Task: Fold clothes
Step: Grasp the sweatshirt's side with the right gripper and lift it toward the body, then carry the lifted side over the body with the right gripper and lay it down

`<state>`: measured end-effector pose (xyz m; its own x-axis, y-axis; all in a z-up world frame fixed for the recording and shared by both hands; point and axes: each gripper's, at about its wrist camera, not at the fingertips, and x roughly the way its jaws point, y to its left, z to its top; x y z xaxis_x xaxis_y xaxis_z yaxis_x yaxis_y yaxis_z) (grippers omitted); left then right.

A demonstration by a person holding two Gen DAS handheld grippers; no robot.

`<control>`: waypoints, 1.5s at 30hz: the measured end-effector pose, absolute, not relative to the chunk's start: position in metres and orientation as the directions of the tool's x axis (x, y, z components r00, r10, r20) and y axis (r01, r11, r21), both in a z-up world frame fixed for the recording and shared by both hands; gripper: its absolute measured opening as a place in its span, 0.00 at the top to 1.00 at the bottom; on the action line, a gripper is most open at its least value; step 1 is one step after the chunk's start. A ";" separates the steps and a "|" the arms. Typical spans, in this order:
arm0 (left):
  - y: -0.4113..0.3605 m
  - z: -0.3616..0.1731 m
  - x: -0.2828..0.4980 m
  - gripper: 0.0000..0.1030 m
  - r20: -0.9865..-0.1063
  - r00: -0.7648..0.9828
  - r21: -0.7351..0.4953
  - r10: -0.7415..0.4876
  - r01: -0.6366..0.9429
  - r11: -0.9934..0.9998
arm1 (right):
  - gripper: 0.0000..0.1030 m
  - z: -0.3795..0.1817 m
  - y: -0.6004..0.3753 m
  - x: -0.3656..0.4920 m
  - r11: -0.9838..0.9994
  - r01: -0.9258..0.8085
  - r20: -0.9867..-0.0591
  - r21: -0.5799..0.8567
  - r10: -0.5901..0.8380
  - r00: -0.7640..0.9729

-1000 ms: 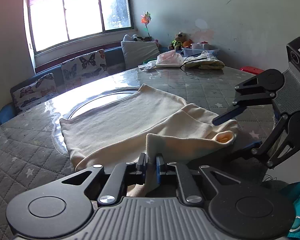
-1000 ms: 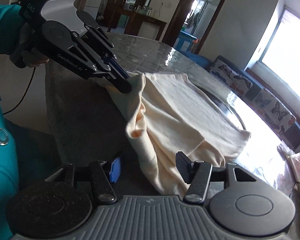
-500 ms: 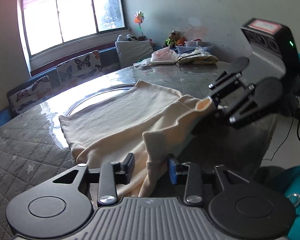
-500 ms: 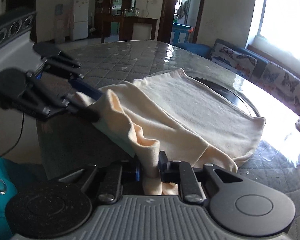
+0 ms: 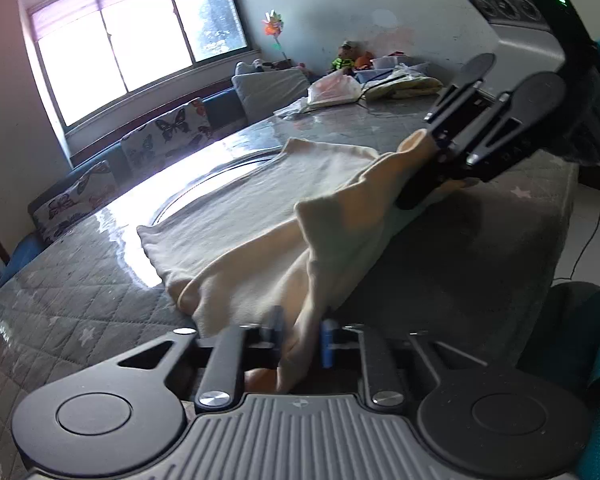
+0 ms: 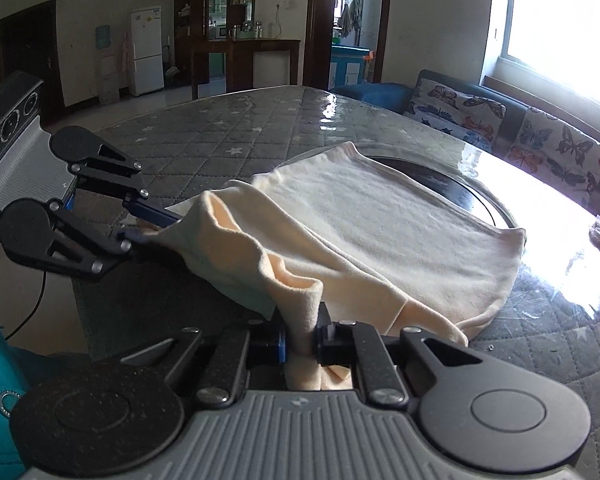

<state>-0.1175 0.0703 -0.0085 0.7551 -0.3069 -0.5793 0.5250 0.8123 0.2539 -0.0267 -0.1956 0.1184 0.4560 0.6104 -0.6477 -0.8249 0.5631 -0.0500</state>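
A cream garment [image 5: 260,216] lies on the grey quilted table [image 5: 80,292]; it also shows in the right wrist view [image 6: 380,216]. Its near edge is lifted off the table between both grippers. My left gripper [image 5: 300,336] has its jaws slightly apart with a fold of the cream cloth between them; in the right wrist view it [image 6: 152,224] grips the cloth's corner. My right gripper [image 6: 302,336] is shut on the garment's other corner; in the left wrist view it [image 5: 432,152] holds the cloth raised.
A round glass turntable [image 6: 460,196] lies under the garment's far part. Bags and toys [image 5: 340,88] sit at the table's far end. A butterfly-print bench [image 6: 500,120] runs along the window. The table's near edge [image 5: 540,248] drops off beside my teal sleeve.
The right gripper closed on the garment's corner and lifted it. The left gripper let go, opened, and now has closed in again on the cloth, raising the near edge.
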 end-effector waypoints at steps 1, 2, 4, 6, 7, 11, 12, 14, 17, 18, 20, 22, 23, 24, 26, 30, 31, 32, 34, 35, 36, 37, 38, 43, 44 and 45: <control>0.073 -0.007 -0.117 0.90 -0.577 0.754 0.239 -0.313 0.523 0.818 | 0.90 0.119 -0.196 -0.029 0.563 -0.825 -0.642 -0.054 0.613 0.460; 0.075 -0.004 -0.119 0.93 -0.573 0.755 0.231 -0.319 0.523 0.821 | 0.90 0.119 -0.196 -0.031 0.562 -0.825 -0.636 -0.058 0.616 0.465; 0.078 0.000 -0.121 0.93 -0.564 0.756 0.216 -0.331 0.522 0.825 | 0.90 0.122 -0.196 -0.035 0.560 -0.826 -0.624 -0.067 0.622 0.473; 0.079 0.005 -0.126 0.94 -0.558 0.760 0.218 -0.334 0.522 0.824 | 0.91 0.127 -0.198 -0.039 0.556 -0.828 -0.612 -0.073 0.631 0.477; 0.079 0.007 -0.128 0.94 -0.555 0.761 0.218 -0.337 0.523 0.824 | 0.91 0.129 -0.199 -0.042 0.553 -0.830 -0.607 -0.075 0.635 0.478; 0.081 0.023 -0.144 0.94 -0.547 0.759 0.205 -0.354 0.531 0.822 | 0.91 0.141 -0.205 -0.057 0.524 -0.848 -0.598 -0.083 0.654 0.463; 0.081 0.027 -0.149 0.94 -0.545 0.758 0.202 -0.359 0.534 0.821 | 0.91 0.144 -0.207 -0.063 0.514 -0.854 -0.599 -0.082 0.659 0.455; 0.083 0.035 -0.163 0.94 -0.551 0.747 0.192 -0.372 0.548 0.814 | 0.91 0.153 -0.211 -0.076 0.487 -0.871 -0.606 -0.071 0.672 0.425; 0.084 0.049 -0.187 0.94 -0.563 0.722 0.173 -0.401 0.578 0.797 | 0.91 0.170 -0.219 -0.097 0.437 -0.899 -0.630 -0.044 0.686 0.364; 0.084 0.054 -0.194 0.94 -0.565 0.715 0.168 -0.411 0.588 0.791 | 0.91 0.176 -0.220 -0.103 0.420 -0.907 -0.640 -0.035 0.687 0.343; 0.083 0.058 -0.196 0.94 -0.562 0.715 0.172 -0.416 0.593 0.787 | 0.91 0.184 -0.222 -0.111 0.397 -0.918 -0.663 -0.013 0.683 0.306; 0.082 0.062 -0.198 0.94 -0.559 0.715 0.176 -0.420 0.597 0.783 | 0.91 0.188 -0.223 -0.111 0.390 -0.921 -0.676 0.004 0.679 0.285; 0.082 0.065 -0.200 0.94 -0.557 0.716 0.178 -0.421 0.599 0.781 | 0.91 0.191 -0.223 -0.107 0.390 -0.921 -0.680 0.013 0.679 0.278; 0.082 0.065 -0.195 0.94 -0.553 0.721 0.183 -0.418 0.595 0.783 | 0.91 0.194 -0.224 -0.103 0.394 -0.919 -0.678 0.018 0.680 0.279; 0.082 0.066 -0.185 0.94 -0.544 0.730 0.188 -0.414 0.587 0.787 | 0.91 0.198 -0.224 -0.091 0.413 -0.910 -0.672 0.032 0.683 0.286; 0.081 0.069 -0.151 0.94 -0.526 0.749 0.205 -0.403 0.572 0.794 | 0.91 0.206 -0.219 -0.060 0.436 -0.900 -0.662 0.021 0.681 0.315; 0.080 0.068 -0.140 0.94 -0.526 0.753 0.214 -0.395 0.567 0.796 | 0.91 0.208 -0.217 -0.052 0.443 -0.897 -0.661 0.021 0.679 0.320; 0.078 0.068 -0.129 0.94 -0.526 0.757 0.222 -0.387 0.562 0.797 | 0.91 0.209 -0.215 -0.043 0.447 -0.894 -0.661 0.021 0.678 0.323; 0.076 0.067 -0.108 0.94 -0.527 0.765 0.239 -0.371 0.552 0.799 | 0.91 0.210 -0.210 -0.020 0.456 -0.890 -0.661 0.024 0.675 0.328; 0.075 0.064 -0.094 0.94 -0.533 0.765 0.235 -0.362 0.545 0.804 | 0.91 0.209 -0.208 -0.009 0.461 -0.887 -0.663 0.023 0.671 0.332; 0.074 0.062 -0.081 0.94 -0.540 0.764 0.231 -0.353 0.538 0.811 | 0.91 0.208 -0.206 0.001 0.466 -0.885 -0.667 0.021 0.666 0.335; 0.073 0.058 -0.068 0.94 -0.549 0.762 0.230 -0.343 0.532 0.815 | 0.91 0.205 -0.202 0.014 0.476 -0.880 -0.673 0.014 0.655 0.344; 0.070 0.053 -0.057 0.94 -0.553 0.766 0.237 -0.327 0.521 0.820 | 0.91 0.199 -0.197 0.029 0.490 -0.872 -0.681 0.008 0.641 0.354; 0.059 0.020 -0.008 0.93 -0.590 0.772 0.260 -0.236 0.458 0.850 | 0.90 0.159 -0.178 0.073 0.560 -0.828 -0.710 0.009 0.587 0.389; 0.058 0.013 -0.002 0.93 -0.597 0.771 0.254 -0.223 0.446 0.858 | 0.90 0.149 -0.176 0.077 0.582 -0.813 -0.707 0.005 0.577 0.409; 0.057 0.007 0.004 0.93 -0.604 0.769 0.249 -0.211 0.433 0.866 | 0.90 0.140 -0.175 0.081 0.600 -0.800 -0.707 0.018 0.574 0.415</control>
<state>0.0042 0.0572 0.0070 0.7690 -0.2108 -0.6035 0.4331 0.8662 0.2492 0.0806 -0.1750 0.1396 0.4145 0.5736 -0.7065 -0.7997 0.6002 0.0181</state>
